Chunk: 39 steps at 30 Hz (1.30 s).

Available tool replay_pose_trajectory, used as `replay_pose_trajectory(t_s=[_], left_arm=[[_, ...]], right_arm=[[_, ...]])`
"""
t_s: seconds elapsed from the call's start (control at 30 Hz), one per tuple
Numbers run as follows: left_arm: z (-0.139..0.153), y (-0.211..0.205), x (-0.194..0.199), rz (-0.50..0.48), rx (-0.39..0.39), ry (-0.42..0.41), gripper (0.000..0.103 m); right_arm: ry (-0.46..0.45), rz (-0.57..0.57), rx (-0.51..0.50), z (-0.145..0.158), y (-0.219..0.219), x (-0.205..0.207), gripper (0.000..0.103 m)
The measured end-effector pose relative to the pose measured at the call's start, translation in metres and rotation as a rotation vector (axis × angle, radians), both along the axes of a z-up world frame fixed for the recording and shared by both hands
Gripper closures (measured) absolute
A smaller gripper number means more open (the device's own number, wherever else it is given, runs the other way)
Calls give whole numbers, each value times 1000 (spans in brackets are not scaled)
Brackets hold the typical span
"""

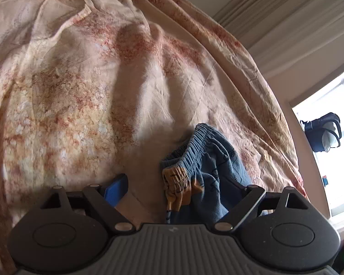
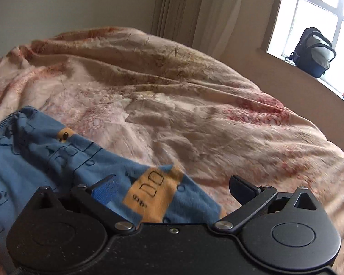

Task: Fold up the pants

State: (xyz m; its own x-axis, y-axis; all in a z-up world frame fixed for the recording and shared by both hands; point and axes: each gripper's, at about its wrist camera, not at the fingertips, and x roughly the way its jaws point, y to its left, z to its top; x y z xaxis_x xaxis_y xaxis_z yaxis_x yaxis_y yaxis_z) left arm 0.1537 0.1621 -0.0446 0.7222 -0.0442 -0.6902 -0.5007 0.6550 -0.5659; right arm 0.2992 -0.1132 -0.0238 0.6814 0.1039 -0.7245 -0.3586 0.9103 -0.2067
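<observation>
My left gripper (image 1: 180,189) and right gripper (image 2: 172,189): jaws released, blue pants (image 2: 45,146) lying between them on the bed (image 2: 195,119).

Lighting: daylight, from window (image 2: 321,11) at right; blown-out white in both views. Backpack (image 2: 313,52) on the sill backlit, dark. Bedspread (image 1: 84,87): soft long shadows w/ a sunlit patch, left-wrist view. Quality: slight motion blur, lower right of right-wrist view; strong fisheye bending; dark corner vignetting.
</observation>
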Motion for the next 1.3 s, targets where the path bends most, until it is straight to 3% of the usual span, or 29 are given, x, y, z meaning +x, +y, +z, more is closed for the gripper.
replay_pose_trajectory(t_s=[0.07,0.13,0.2,0.27,0.37,0.57,0.67,0.77,0.87,0.93,1.0,1.1,1.2,1.3], left_arm=[[1,-11,-1,-21,61,-10,16],[4,-22,-2,-55,94,-25,27],[5,-29,-3,-82,91,-52,49],[6,-35,-3,-94,100,-73,52],[6,-31,-1,-79,83,-93,68],[-1,-20,5,-82,45,-65,65],[-6,-10,1,8,-6,-50,33],[-6,-1,-4,77,-12,-65,25],[-15,7,1,92,-58,-55,25],[-17,10,2,109,-83,-70,29],[-19,13,5,99,-95,-89,57],[-22,17,6,95,-135,-91,71],[-16,16,2,92,-123,-99,78],[-5,9,1,67,-53,-115,82]], right_arm=[[26,-39,-64,-13,1,22,1],[39,-101,11,-11,-10,31,1],[-1,-159,-3,-6,-15,29,1],[-25,-122,-20,-2,-19,18,1],[-36,-88,-25,4,-23,-4,1],[-51,-33,-13,16,-18,-55,1],[-80,-26,22,29,-16,-78,1],[-126,-33,46,43,-18,-104,1],[-127,-55,49,46,-24,-125,1],[-84,-72,34,34,-27,-134,1],[-34,-91,-6,15,-28,-138,1],[-28,-135,34,7,-33,-144,1],[-34,-132,94,17,-37,-154,1],[-66,-106,78,26,-38,-170,1]])
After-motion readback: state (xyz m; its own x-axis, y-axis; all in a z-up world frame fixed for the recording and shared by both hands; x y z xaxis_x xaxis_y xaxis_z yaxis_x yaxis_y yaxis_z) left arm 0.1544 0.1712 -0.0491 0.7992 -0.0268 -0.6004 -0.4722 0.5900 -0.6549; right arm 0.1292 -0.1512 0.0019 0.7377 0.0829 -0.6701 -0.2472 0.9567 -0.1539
